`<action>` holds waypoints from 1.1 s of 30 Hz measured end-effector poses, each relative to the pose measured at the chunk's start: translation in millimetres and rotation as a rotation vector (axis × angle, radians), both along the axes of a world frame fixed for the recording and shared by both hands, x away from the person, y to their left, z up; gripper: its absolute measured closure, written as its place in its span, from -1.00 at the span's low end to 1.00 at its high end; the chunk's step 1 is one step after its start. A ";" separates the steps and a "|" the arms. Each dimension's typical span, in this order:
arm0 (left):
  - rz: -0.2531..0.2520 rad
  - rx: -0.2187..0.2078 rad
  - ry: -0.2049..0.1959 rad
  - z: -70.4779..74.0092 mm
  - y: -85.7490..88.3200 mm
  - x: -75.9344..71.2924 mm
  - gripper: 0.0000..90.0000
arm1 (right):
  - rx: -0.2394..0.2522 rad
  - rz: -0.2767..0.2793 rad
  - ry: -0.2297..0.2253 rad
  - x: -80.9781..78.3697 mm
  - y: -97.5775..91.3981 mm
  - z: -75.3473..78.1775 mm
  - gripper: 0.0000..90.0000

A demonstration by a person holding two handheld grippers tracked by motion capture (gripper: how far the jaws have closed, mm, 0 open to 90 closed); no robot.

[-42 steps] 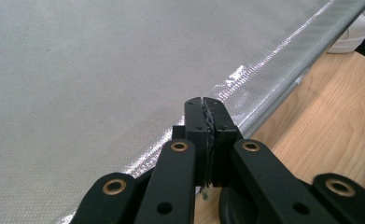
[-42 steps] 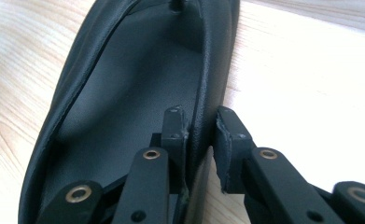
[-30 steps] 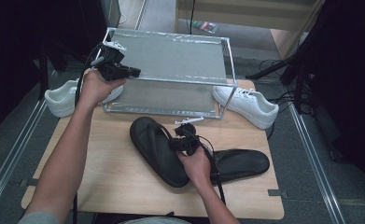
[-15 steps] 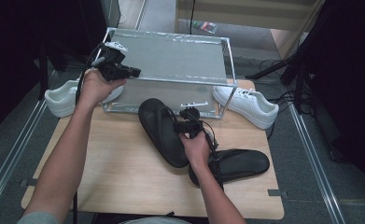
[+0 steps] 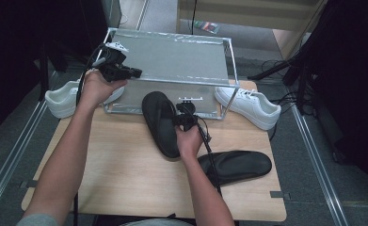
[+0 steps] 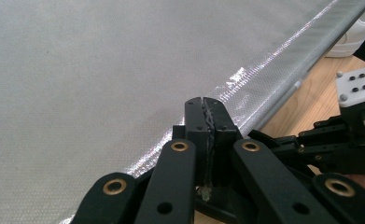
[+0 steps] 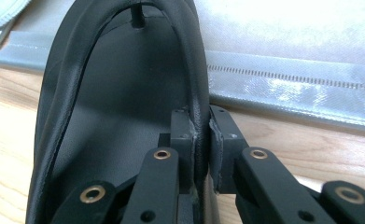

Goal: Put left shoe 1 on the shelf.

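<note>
- We have the right gripper (image 7: 202, 140) pinching the strap of the black flip-flop (image 5: 160, 120), its pads pressed on either side of the strap — the jaws have just been opening a little, yet the strap sits between them in the right gripper view.
- The flip-flop lies toe-first against the front of the clear storage bag (image 5: 172, 61), heel toward us on the wooden table (image 5: 120, 174).
- Our left gripper (image 6: 208, 121) is pressed together on the bag's near edge at its left front corner, pinching the thin film so the mouth stays open.
- To do this step well, we judge that we should keep the grip on the strap firm, lift the toe over the bag's front rim and slide the sole in flat, while the left keeps the edge raised and taut.
- If the strap grip loosens further, the flip-flop could twist or drop short of the opening.
- The front frame of the bag stands straight in the path — the toe must clear it rather than push the bag back.
- The second flip-flop (image 5: 236, 165) lies near our right forearm, apart from the first.
- A white sneaker (image 5: 247, 106) sits at the bag's right, another white sneaker (image 5: 66, 100) at its left; both are beside the route, not in it.
</note>
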State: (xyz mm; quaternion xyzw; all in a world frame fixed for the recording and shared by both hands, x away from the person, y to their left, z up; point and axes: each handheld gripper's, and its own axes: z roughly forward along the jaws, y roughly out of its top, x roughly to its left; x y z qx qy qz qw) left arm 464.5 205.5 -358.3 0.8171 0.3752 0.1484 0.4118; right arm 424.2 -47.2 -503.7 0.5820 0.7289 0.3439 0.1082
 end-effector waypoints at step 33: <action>0.005 -0.016 -0.010 -2.4 1.3 0.1 0.99 | 0.010 0.304 -0.040 -108.9 -12.4 12.5 1.00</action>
